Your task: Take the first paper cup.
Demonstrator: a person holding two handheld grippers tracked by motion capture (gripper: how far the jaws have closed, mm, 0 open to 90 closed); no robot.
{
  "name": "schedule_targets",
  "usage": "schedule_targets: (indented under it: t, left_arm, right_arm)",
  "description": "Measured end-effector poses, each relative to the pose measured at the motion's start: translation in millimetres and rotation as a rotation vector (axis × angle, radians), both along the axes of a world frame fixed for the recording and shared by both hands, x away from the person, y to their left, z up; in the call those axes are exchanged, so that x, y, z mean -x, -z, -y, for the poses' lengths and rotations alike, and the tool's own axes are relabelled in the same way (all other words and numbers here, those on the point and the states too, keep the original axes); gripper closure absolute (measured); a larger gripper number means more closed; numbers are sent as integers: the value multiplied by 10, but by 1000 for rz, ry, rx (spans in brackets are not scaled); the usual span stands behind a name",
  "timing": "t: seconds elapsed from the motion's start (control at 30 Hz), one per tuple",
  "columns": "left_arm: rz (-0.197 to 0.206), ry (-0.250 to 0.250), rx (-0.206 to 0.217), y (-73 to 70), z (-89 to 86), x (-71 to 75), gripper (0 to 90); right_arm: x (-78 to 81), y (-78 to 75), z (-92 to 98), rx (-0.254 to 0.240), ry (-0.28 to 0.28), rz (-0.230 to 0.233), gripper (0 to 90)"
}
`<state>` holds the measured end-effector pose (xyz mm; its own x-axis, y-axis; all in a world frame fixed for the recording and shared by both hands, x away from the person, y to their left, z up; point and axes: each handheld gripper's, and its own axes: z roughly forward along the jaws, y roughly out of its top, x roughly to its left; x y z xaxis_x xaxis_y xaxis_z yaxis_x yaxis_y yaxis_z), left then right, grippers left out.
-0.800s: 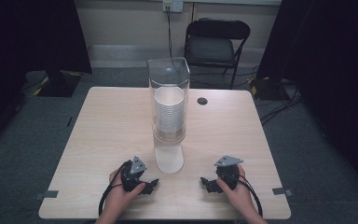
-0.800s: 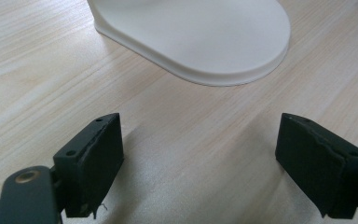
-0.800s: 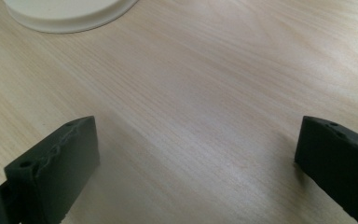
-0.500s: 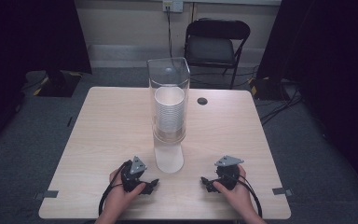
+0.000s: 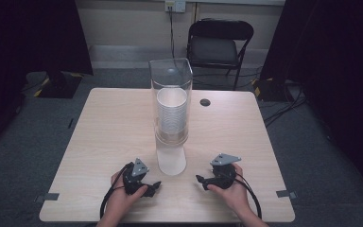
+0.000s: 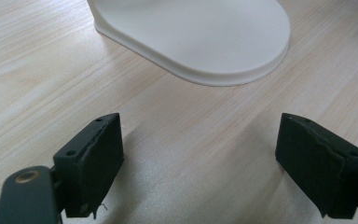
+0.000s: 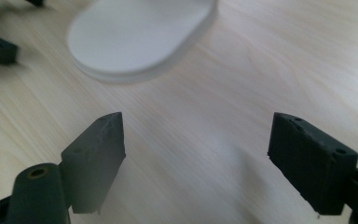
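A tall clear tube [image 5: 171,85] stands at the middle of the wooden table [image 5: 108,127] on a white base [image 5: 171,161]. Inside it is a stack of white paper cups [image 5: 172,113]. My left gripper [image 5: 153,188] rests on the table left of the base, open with nothing between its jaws. Its own view has the base [image 6: 200,32] just ahead of the open gripper [image 6: 200,163]. To the right of the base lies my right gripper [image 5: 201,179], also open and holding nothing. From the right gripper [image 7: 196,158] the base [image 7: 140,32] lies ahead to the left.
A small black round disc [image 5: 205,102] lies on the table behind the tube. A black folding chair [image 5: 220,45] stands beyond the far edge. Grey tape marks [image 5: 51,196] sit at the front corners. Cables trail from both grippers.
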<state>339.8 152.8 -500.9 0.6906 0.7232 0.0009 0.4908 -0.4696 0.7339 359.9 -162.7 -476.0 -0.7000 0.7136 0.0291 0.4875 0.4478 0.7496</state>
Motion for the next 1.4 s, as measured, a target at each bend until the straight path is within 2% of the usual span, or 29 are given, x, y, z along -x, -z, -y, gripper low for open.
schedule_targets:
  t: [0.1,0.17,0.23,0.37,0.47,0.53,0.6,0.63,0.73,0.93,1.2,1.27,1.33,1.4]
  left_arm:
    - [0,0,0,0,0,-1,146]
    - [0,0,0,0,0,0,146]
    - [0,0,1,1,0,0,146]
    - [0,0,1,1,0,0,147]
    - [1,1,2,1,0,-1,146]
    - [1,0,2,2,0,-1,146]
    - [-4,-2,-11,-7,-1,1,146]
    - [-4,-1,-12,-7,-2,1,146]
    - [-6,-4,-8,-7,1,3,146]
    - [-5,-4,-7,-6,2,3,146]
    - [-5,-4,-7,-6,1,2,146]
    - [-5,-4,-8,-7,1,2,146]
    - [-4,-4,-7,-6,2,2,146]
    - [-5,-4,-7,-7,2,2,146]
  right_arm:
    - [-30,-74,-80,-15,-23,12,189]
    - [-62,-175,-204,-44,-47,32,204]
    - [-72,-202,-246,-54,-52,39,202]
    - [-150,-310,-406,-113,-65,63,200]
    - [-184,-359,-459,-120,-68,75,196]
    - [-238,-422,-533,-141,-79,74,196]
    - [-251,-446,-560,-143,-82,82,195]
    - [-276,-492,-613,-159,-86,98,195]
    - [-314,-551,-685,-164,-92,122,195]
    - [-372,-641,-797,-199,-97,153,195]
    - [-426,-612,-889,-209,-72,187,225]
    - [-423,-574,-927,-226,-70,202,270]
    - [-410,-549,-959,-219,-66,240,285]
    - [-404,-520,-945,-238,-42,270,353]
